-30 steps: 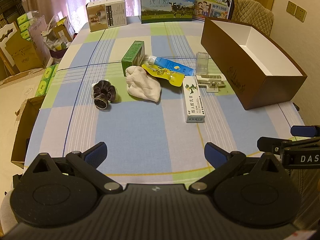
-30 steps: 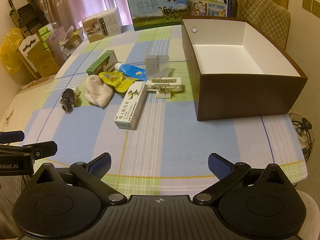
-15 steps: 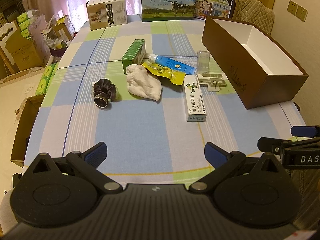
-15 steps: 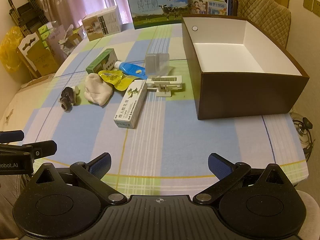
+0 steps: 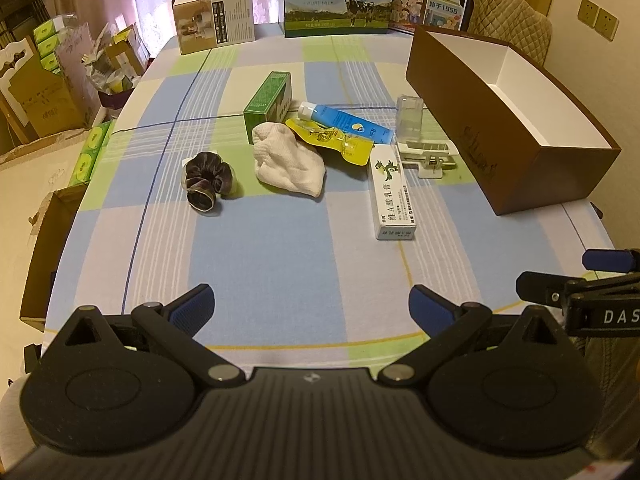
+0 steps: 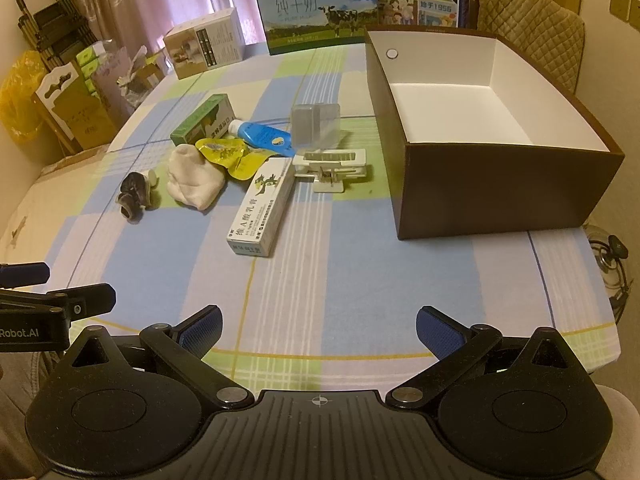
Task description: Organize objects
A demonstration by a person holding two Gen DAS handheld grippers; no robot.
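Observation:
A brown box [image 6: 492, 196] with a white, empty inside stands at the table's right; it also shows in the left wrist view [image 5: 480, 120]. Left of it lie a white ointment carton [image 6: 262, 208], a white clip [image 6: 332, 166], a clear plastic case [image 6: 316, 126], a blue tube [image 6: 262, 136], a yellow pouch [image 6: 228, 156], a green carton [image 6: 204, 120], a white cloth [image 6: 192, 184] and a dark scrunchie [image 6: 134, 196]. My left gripper [image 5: 310, 308] and right gripper [image 6: 318, 330] are open and empty above the table's near edge.
Milk cartons [image 6: 316, 12] and a beige carton [image 6: 204, 44] stand at the table's far edge. A padded chair [image 6: 532, 20] is behind the brown box. Cardboard boxes and bags [image 5: 60, 80] crowd the floor on the left.
Both grippers have shifted slightly, so the objects sit a little lower in both views. Nothing on the table has moved.

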